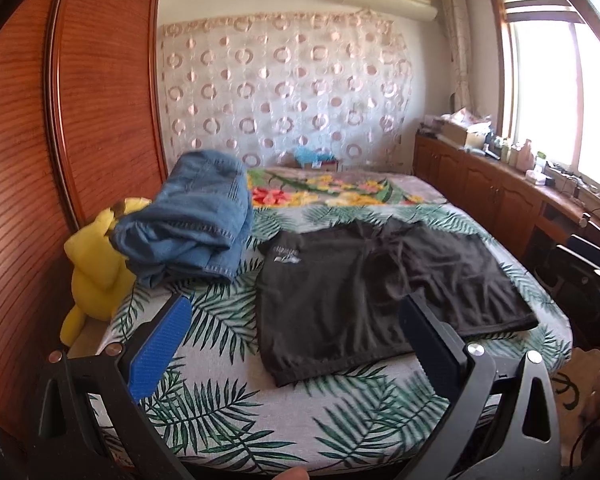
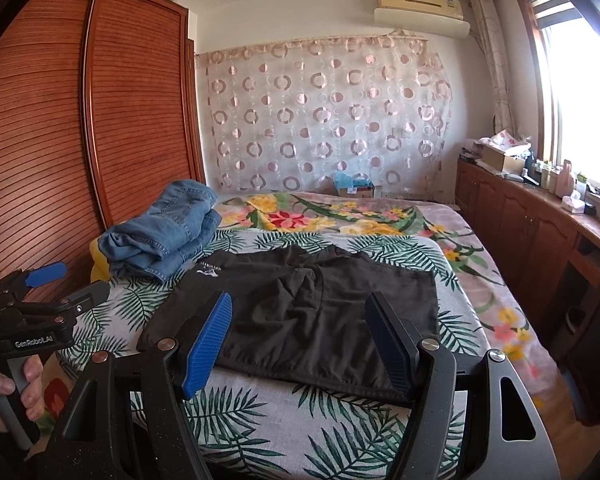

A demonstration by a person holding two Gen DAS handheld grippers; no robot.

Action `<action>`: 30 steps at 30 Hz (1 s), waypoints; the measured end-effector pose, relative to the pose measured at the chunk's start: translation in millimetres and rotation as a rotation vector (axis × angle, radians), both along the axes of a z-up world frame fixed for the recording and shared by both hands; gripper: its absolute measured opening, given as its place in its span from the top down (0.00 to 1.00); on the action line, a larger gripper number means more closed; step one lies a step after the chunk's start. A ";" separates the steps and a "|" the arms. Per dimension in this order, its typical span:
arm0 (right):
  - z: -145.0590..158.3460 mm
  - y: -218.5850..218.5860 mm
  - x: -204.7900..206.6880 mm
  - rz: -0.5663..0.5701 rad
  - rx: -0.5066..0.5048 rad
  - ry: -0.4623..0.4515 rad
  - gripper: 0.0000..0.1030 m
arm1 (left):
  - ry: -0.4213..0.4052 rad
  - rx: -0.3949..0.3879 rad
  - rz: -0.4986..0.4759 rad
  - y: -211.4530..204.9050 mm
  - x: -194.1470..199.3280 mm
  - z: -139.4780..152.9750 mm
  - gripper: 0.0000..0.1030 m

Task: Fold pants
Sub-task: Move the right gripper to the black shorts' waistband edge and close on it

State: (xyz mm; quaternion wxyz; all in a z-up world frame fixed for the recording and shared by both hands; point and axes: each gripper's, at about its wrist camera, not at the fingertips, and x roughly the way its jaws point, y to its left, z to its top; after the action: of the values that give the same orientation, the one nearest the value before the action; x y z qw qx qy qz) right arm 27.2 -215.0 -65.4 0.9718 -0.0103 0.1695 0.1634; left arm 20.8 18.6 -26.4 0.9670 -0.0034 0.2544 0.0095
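Observation:
Black pants (image 1: 340, 300) with a small white logo lie spread flat on the leaf-print bed sheet (image 1: 228, 412). A little creased fabric is bunched at their middle. My left gripper (image 1: 296, 302) hovers open over the near edge of the bed, in front of the pants, holding nothing. In the right wrist view the pants (image 2: 300, 320) fill the centre. My right gripper (image 2: 300, 300) is open and empty just short of their near hem. The left gripper (image 2: 74, 280) shows at the far left, held by a hand (image 2: 4, 392), its blue pads apart.
A heap of blue jeans (image 1: 196, 220) (image 2: 168, 232) sits at the pants' left, beside a yellow plush toy (image 1: 96, 264). A floral blanket (image 2: 320, 212) covers the far bed. A wooden wardrobe (image 2: 40, 140) stands left, and a cluttered low cabinet (image 2: 540, 216) runs along the right under the window.

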 end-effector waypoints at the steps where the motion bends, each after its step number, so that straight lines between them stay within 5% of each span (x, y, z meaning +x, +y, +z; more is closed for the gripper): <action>1: -1.4 1.4 2.6 0.006 -0.003 0.006 0.31 | 0.008 0.003 0.002 2.0 2.6 -4.5 0.00; 25: -28.6 51.4 59.4 0.297 -0.139 0.116 0.31 | 0.139 -0.020 0.030 68.0 28.8 -54.5 0.00; 30: -38.0 60.4 76.2 0.350 -0.146 0.174 0.41 | 0.175 -0.030 0.035 81.8 32.5 -65.4 0.00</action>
State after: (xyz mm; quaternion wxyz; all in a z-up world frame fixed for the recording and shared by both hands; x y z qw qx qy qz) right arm 103.4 -154.6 -103.4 0.9069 -0.0957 0.2599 0.3175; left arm 53.3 100.4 -91.8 0.9406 -0.0218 0.3379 0.0231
